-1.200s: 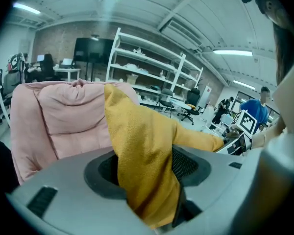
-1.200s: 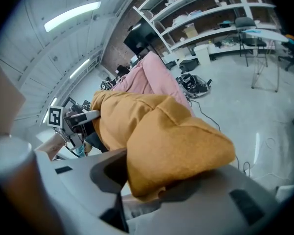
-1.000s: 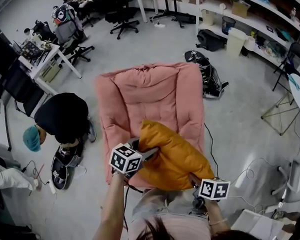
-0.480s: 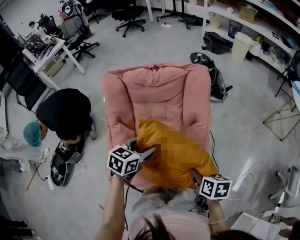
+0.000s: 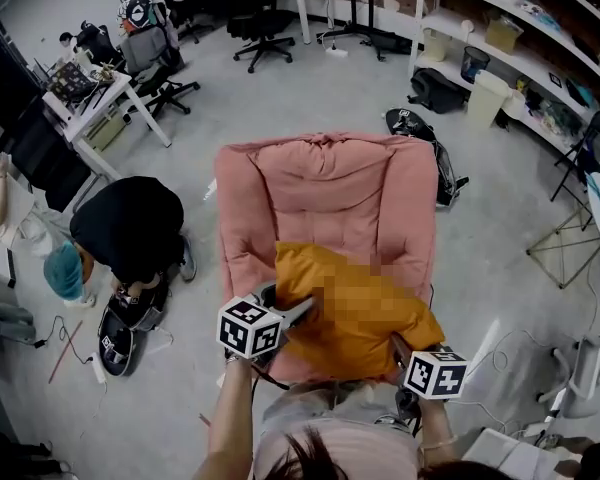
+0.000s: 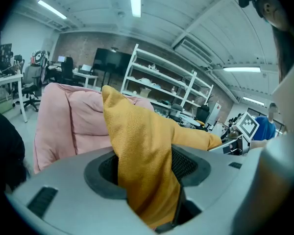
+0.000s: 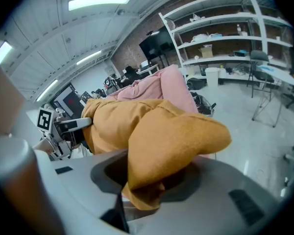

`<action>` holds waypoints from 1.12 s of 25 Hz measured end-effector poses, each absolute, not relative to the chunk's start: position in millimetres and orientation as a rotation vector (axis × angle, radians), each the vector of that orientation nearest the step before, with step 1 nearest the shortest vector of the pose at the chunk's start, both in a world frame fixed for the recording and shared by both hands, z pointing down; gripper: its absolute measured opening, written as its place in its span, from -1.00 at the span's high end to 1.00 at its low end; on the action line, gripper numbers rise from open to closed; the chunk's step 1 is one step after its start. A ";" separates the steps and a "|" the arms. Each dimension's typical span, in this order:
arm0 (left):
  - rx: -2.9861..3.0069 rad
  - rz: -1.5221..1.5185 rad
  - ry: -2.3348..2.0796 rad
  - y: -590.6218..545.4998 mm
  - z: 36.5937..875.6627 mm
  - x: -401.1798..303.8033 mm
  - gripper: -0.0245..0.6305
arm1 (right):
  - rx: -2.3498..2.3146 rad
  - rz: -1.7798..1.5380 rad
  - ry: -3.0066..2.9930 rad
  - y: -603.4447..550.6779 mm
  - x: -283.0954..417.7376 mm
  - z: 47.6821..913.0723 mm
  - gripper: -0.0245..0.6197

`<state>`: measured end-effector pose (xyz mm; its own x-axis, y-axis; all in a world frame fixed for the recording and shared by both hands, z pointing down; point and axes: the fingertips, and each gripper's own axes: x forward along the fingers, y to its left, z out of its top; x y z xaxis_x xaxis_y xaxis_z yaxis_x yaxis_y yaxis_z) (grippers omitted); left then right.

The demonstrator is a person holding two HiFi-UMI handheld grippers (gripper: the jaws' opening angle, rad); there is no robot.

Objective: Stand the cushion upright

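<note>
Both grippers have carried the orange cushion (image 5: 330,353) slightly toward the backrest. The left gripper (image 5: 292,310) and right gripper (image 5: 398,348) each pinch one near corner. It looks light and soft, sagging above the seat of the pink armchair (image 5: 320,188), so the corners seem good holds.
</note>
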<state>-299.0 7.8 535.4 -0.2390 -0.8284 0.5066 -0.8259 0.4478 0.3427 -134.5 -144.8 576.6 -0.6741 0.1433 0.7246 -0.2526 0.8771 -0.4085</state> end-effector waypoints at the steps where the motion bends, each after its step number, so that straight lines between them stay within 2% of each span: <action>1: 1.378 -0.013 -2.065 9.9 535.7 -302.3 0.12 | 0.086 0.612 -2.232 -144.5 -138.9 575.7 0.41; 28: 1.265 -0.153 -2.041 30.7 530.4 -377.5 0.19 | 0.235 0.345 -2.338 -151.1 -232.6 535.4 0.41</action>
